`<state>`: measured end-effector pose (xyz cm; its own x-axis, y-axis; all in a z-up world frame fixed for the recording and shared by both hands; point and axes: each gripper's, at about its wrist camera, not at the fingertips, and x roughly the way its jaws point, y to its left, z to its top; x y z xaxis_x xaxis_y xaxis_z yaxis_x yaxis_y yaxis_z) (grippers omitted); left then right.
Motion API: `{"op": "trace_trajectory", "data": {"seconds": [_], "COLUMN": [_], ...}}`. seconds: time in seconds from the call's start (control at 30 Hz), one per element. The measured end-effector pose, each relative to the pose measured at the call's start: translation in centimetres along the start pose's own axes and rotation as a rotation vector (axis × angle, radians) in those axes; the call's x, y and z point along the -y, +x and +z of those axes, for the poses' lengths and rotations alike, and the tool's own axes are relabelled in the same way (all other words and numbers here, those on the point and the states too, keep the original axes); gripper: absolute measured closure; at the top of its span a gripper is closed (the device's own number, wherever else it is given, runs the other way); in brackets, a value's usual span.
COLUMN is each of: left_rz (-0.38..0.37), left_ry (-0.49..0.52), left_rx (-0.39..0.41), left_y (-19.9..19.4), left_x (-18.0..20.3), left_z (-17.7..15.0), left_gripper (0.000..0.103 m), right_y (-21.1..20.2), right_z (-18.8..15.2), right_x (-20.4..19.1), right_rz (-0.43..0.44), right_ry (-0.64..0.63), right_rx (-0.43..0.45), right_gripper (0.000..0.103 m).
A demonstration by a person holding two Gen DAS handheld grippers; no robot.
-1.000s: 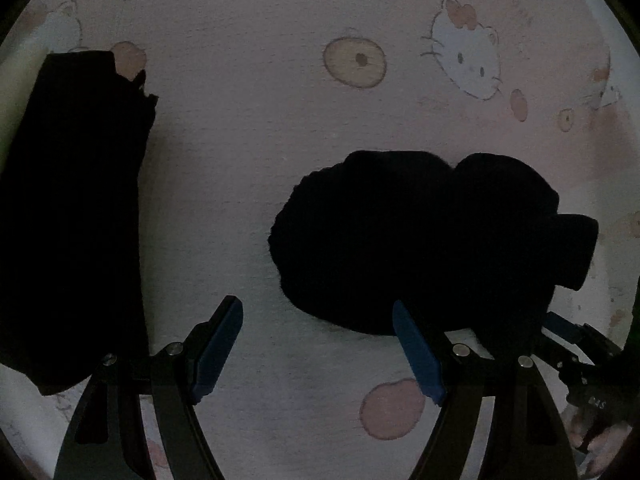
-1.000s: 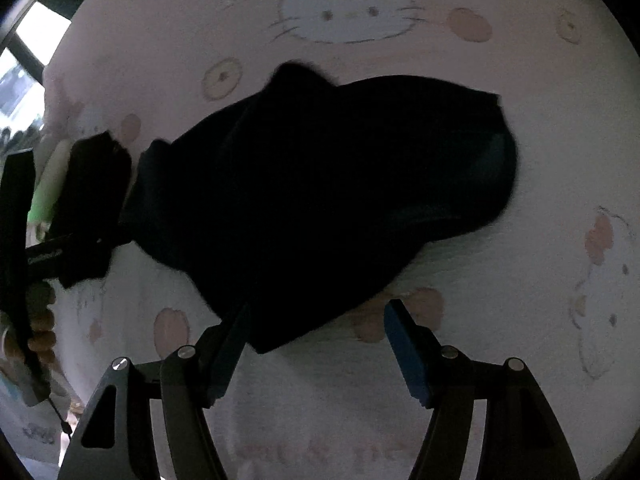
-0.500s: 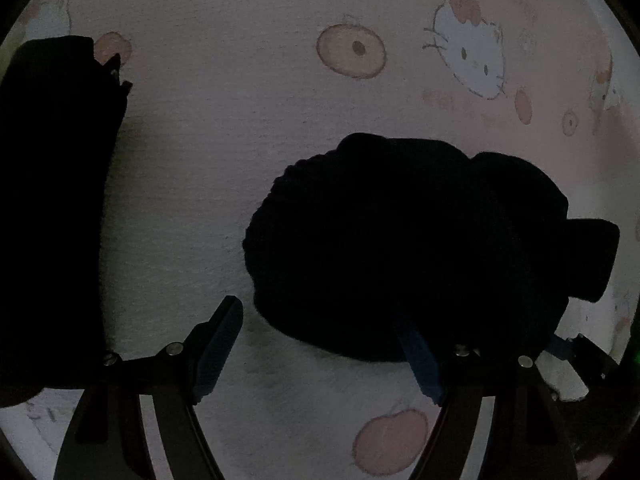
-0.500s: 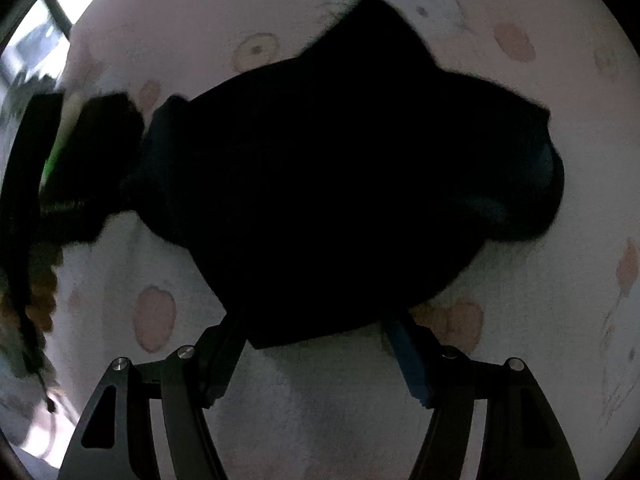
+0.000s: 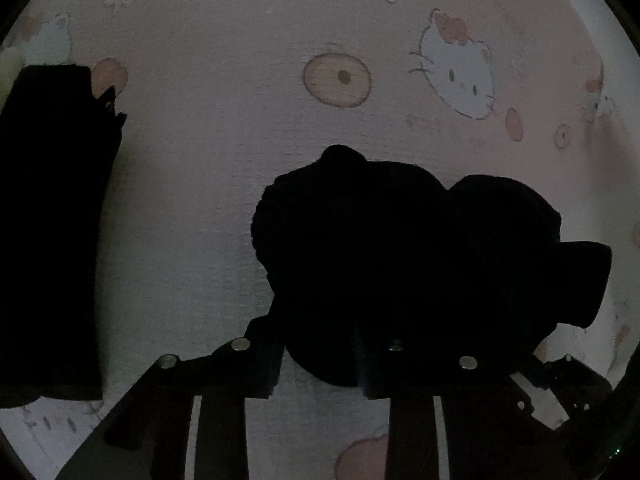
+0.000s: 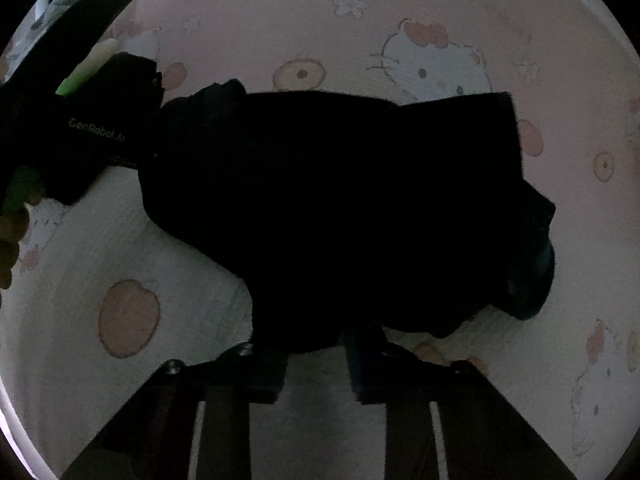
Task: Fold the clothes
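A crumpled black garment (image 5: 380, 256) lies on the pink cartoon-print sheet (image 5: 224, 128). My left gripper (image 5: 320, 364) has its fingers drawn in on the garment's near edge. In the right wrist view the same garment (image 6: 340, 208) fills the middle, and my right gripper (image 6: 316, 364) has its fingers narrowed on its near edge. The cloth hides the fingertips of both. The left gripper's body (image 6: 80, 128) shows at the garment's left end in the right wrist view.
A folded black garment (image 5: 48, 232) lies flat at the far left of the sheet in the left wrist view. The other gripper's black body (image 5: 560, 392) sits at the lower right of that view. Bare sheet lies beyond the crumpled garment.
Both grippers moved forward onto the crumpled garment and their jaws went from wide open to narrowed on its near edge. The garment has bunched up taller.
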<state>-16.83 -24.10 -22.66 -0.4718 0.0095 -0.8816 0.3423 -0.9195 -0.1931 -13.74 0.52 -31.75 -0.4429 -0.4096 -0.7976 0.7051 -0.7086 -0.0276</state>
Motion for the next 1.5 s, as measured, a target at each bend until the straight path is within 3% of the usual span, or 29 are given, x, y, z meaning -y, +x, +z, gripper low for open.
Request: {"op": "trace_trajectory", "data": {"seconds": [0.07,0.17,0.47,0.67,0.8,0.9,0.97,1.03,1.1,1.13,1.17,1.23,1.37,1.5], "left_rz": [-0.014,-0.006,-0.133,-0.201,-0.178,-0.205,-0.182,-0.158,-0.178,-0.204,-0.231,-0.253,-0.200,-0.209], "left_ry": [-0.013,0.003,0.008,0.009,0.039,0.052,0.042,0.011,-0.029,-0.055,-0.080,-0.112,-0.099,-0.100], "left_rx": [-0.001,-0.011,0.040,0.072,0.052,0.035,0.000,-0.050,-0.075,-0.081,-0.081,-0.072,-0.087,-0.092], "left_y": [-0.6,-1.5,-5.7,-7.3,-6.2,-5.9,-5.5,-4.4,-3.6,-3.4,-3.3,-3.0,-1.9,-0.9], "left_x": [0.0,0.4,0.6,0.5,1.2,0.7,-0.1,-1.1,-2.0,-2.5,-3.0,-3.7,-3.6,-3.4], "left_z": [-0.1,0.1,0.5,1.6,3.7,4.2,4.1,4.1,4.0,3.8,3.6,3.3,3.4,3.9], "left_gripper": [0.088,0.092,0.093,0.093,0.093,0.093,0.091,0.083,0.054,0.026,0.019,0.019,0.019,0.019], "right_y": [-0.7,-1.9,-7.0,-7.7,-8.4,-8.0,-7.8,-7.2,-6.5,-6.2,-5.8,-5.3,-4.1,-2.9], "right_z": [0.4,1.2,5.2,6.5,7.1,7.2,7.3,7.3,7.3,7.2,7.2,7.1,7.1,7.3], "right_x": [0.3,0.8,2.3,1.5,2.0,2.8,3.3,3.9,4.6,4.9,5.4,6.2,7.7,9.1], "right_rz": [0.003,0.009,-0.026,-0.031,-0.038,-0.050,-0.059,-0.063,-0.077,-0.081,-0.078,-0.072,-0.077,-0.077], "right_ry": [0.013,0.036,0.066,0.054,0.074,0.098,0.114,0.133,0.150,0.159,0.170,0.195,0.219,0.237], "right_rx": [0.012,0.030,0.090,0.068,0.061,0.058,0.055,0.045,0.033,0.029,0.028,0.026,0.015,0.002], "right_gripper": [0.095,0.097,0.098,0.098,0.098,0.098,0.098,0.098,0.098,0.098,0.098,0.098,0.098,0.098]}}
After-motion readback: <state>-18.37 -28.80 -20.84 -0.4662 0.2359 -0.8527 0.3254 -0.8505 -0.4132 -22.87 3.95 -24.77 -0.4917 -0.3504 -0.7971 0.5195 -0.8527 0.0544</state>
